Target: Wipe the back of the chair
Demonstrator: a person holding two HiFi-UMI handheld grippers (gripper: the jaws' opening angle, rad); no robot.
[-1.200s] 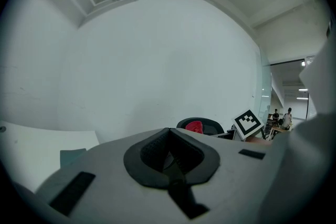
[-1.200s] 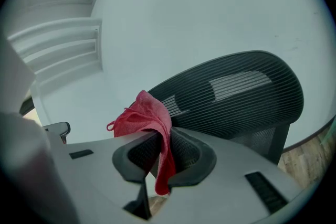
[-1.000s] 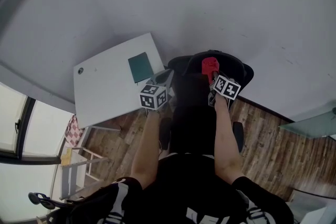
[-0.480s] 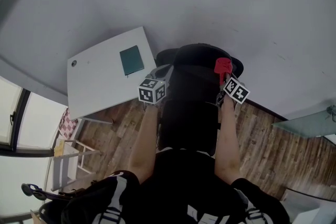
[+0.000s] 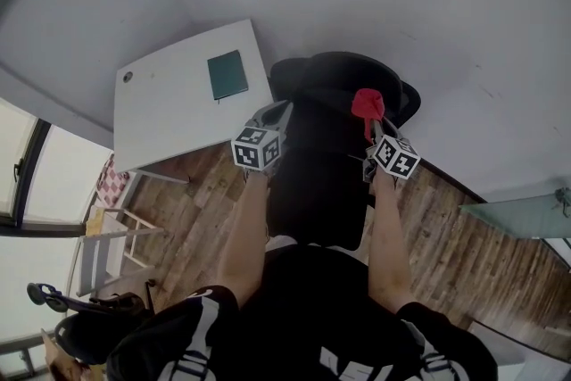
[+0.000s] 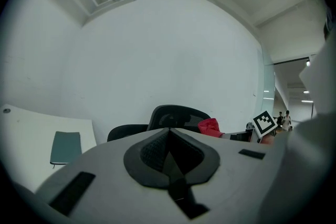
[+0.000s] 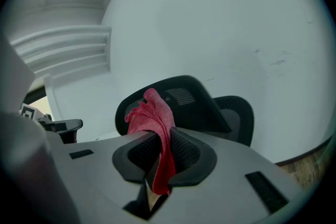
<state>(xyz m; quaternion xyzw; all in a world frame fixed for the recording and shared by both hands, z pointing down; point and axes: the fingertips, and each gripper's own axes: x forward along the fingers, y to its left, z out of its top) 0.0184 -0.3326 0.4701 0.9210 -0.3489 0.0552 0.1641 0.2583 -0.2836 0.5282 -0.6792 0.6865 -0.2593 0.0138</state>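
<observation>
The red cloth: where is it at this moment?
The red cloth is pinched in the right claw, right of centre in the head view, by the top of the black chair; the white table is away to its left.

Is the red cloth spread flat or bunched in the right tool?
Bunched: the right tool is shut on the red cloth, which crumples into folds above the jaws, with a narrow tail hanging below.

Left gripper (image 5: 282, 110) held forward, jaws together, empty; right gripper (image 5: 372, 124) alongside, jaws clamped on red cloth (image 5: 367, 102)
</observation>
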